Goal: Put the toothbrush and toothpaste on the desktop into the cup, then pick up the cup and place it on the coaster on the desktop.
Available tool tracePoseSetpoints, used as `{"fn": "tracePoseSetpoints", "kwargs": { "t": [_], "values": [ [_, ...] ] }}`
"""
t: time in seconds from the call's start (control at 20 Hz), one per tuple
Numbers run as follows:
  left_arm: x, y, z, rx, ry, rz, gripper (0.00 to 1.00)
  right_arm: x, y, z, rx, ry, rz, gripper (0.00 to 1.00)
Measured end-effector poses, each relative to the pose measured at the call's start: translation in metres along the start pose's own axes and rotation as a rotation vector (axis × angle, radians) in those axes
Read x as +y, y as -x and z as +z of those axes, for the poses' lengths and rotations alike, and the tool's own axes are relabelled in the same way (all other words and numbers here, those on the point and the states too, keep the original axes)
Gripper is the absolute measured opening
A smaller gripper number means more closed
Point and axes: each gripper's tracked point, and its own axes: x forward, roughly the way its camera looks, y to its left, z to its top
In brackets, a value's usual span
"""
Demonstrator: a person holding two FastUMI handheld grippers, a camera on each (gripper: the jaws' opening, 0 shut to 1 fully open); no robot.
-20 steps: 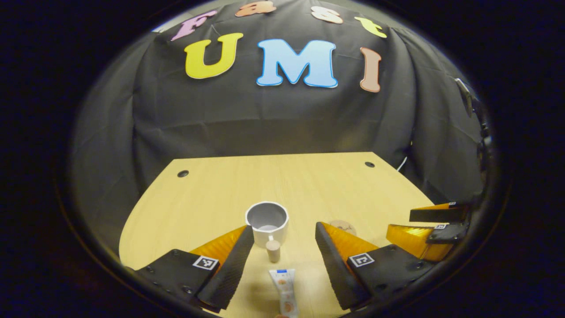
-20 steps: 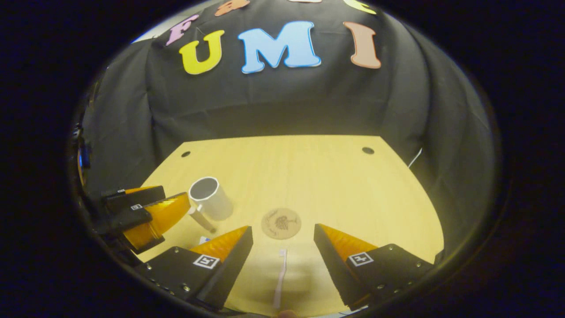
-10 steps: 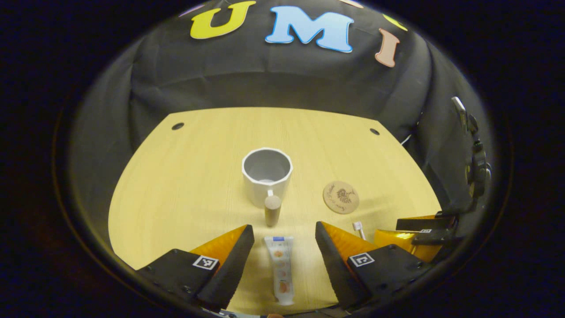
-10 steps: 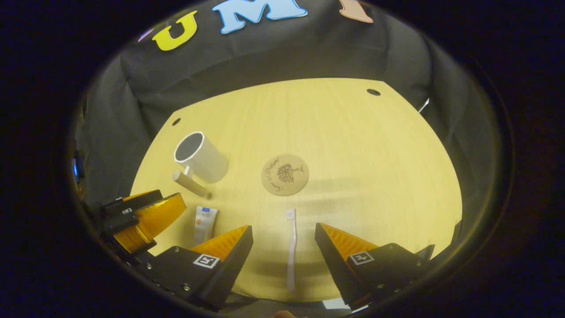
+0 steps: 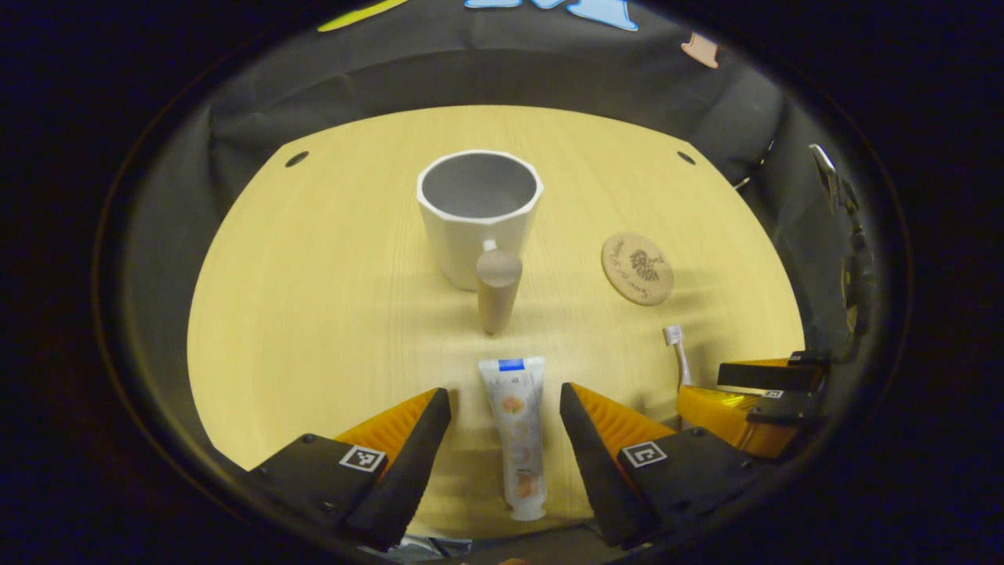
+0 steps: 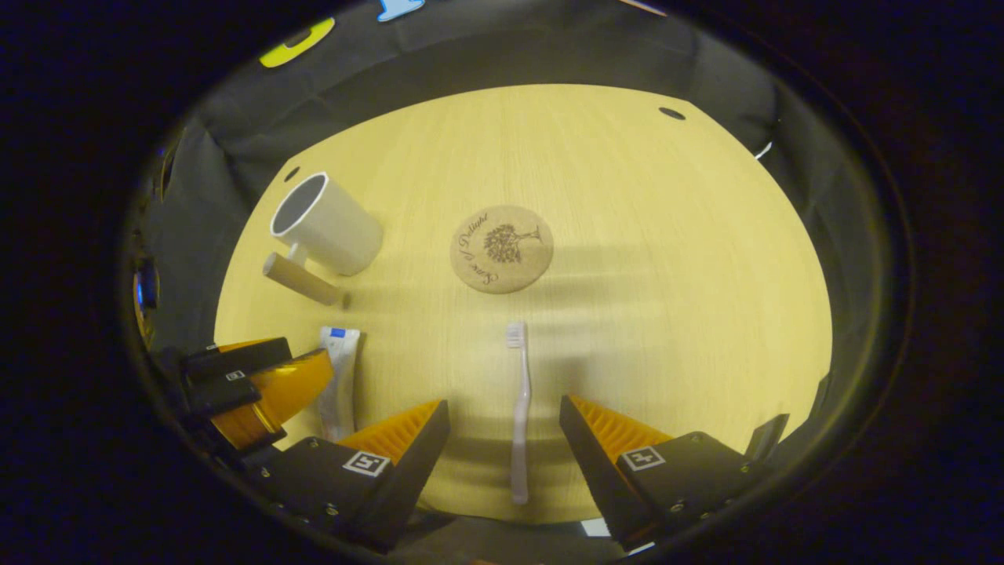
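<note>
A white cup [image 5: 477,212] with a wooden peg handle [image 5: 496,289] stands mid-table; in the right gripper view the cup [image 6: 325,226] sits far left. The toothpaste tube [image 5: 516,433] lies flat between the fingers of my open left gripper [image 5: 505,408], untouched. A white toothbrush [image 6: 518,416] lies lengthwise between the fingers of my open right gripper [image 6: 503,416], head pointing away. The round cork coaster [image 6: 502,249] lies beyond the brush head; in the left gripper view the coaster [image 5: 637,268] is right of the cup. The toothbrush head [image 5: 674,339] shows beside the right gripper [image 5: 757,400].
The wooden table [image 5: 314,298] has small cable holes [image 5: 296,159] near its far corners. Black cloth walls close in behind and beside it. The left gripper [image 6: 251,384] appears low at the left of the right gripper view, over the toothpaste [image 6: 339,377].
Both grippers have tilted down toward the table and drawn nearer. The toothpaste and the toothbrush now lie further up between their fingers. Nothing has been taken hold of.
</note>
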Motion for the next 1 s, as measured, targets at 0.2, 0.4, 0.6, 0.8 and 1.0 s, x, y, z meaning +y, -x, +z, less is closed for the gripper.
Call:
{"fn": "tracePoseSetpoints", "kwargs": {
  "t": [0.2, 0.4, 0.6, 0.8, 1.0],
  "values": [
    [-0.005, -0.008, -0.018, 0.084, 0.011, -0.024, 0.95, 0.003, -0.009, -0.011, 0.065, 0.001, 0.005, 0.92],
    [-0.009, -0.013, -0.034, 0.145, -0.012, -0.031, 0.95, 0.008, -0.019, -0.018, 0.108, 0.007, 0.007, 0.91],
    [-0.014, -0.020, -0.045, 0.194, -0.016, -0.041, 0.94, 0.007, -0.021, -0.020, 0.127, 0.014, -0.008, 0.90],
    [-0.011, -0.023, -0.046, 0.203, -0.033, -0.012, 0.77, 0.001, -0.023, -0.025, 0.147, 0.034, -0.041, 0.69],
    [-0.007, -0.022, -0.045, 0.196, -0.028, 0.001, 0.51, -0.009, -0.021, -0.031, 0.185, 0.053, -0.085, 0.50]
  ]
}}
